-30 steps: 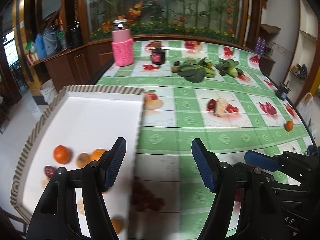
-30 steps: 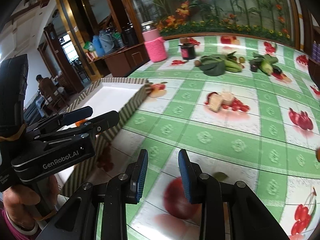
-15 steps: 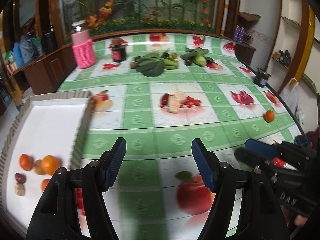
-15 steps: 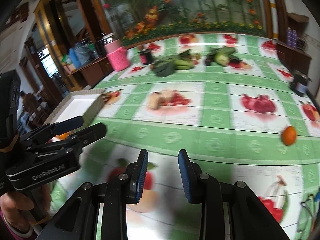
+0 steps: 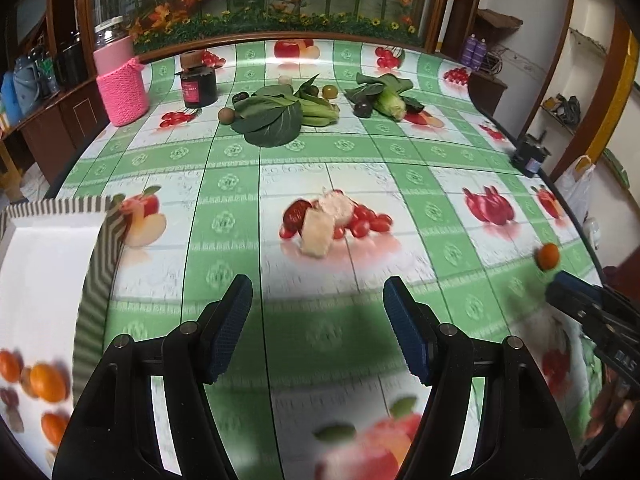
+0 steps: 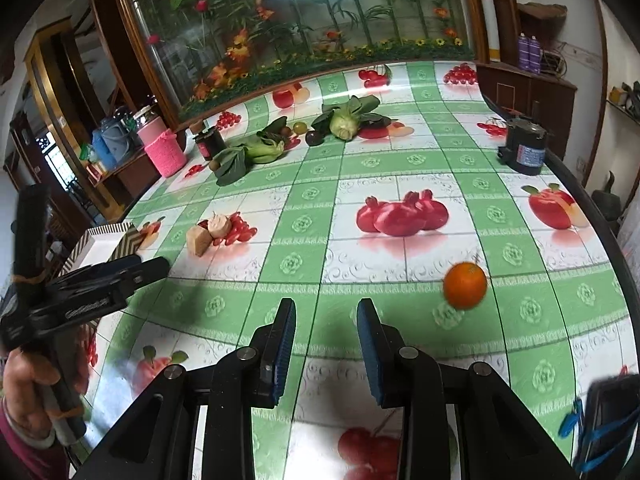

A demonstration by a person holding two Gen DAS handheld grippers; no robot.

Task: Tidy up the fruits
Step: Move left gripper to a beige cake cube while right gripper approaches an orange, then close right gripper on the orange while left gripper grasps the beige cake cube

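Several small fruits are already sitting in the white tray with the striped zigzag rim [image 5: 98,248] at the left edge of the surface: a few orange mandarins [image 5: 47,382] and a couple of darker bits, blurry so can't say exactly what. So I'd call the job partly done.

What's left, as far as I can see: one loose round orange mandarin [image 6: 465,285] out on the green-and-white checked tablecloth with printed fruit [image 6: 312,248], well apart from the tray, over on the right side. At the far end there's also a pile of leafy greens [image 5: 272,118] with some small round brownish and dark fruits mixed in, which probably still need sorting too.

Left tongs [image 5: 318,328] are wide apart with nothing between them, hovering over bare cloth. Right tongs [image 6: 326,344] have a narrower gap, also empty, and the loose mandarin sits just up and to the right of them, not touching. My guess is the right one is going for that mandarin next, then it has to travel all the way back across to the tray.
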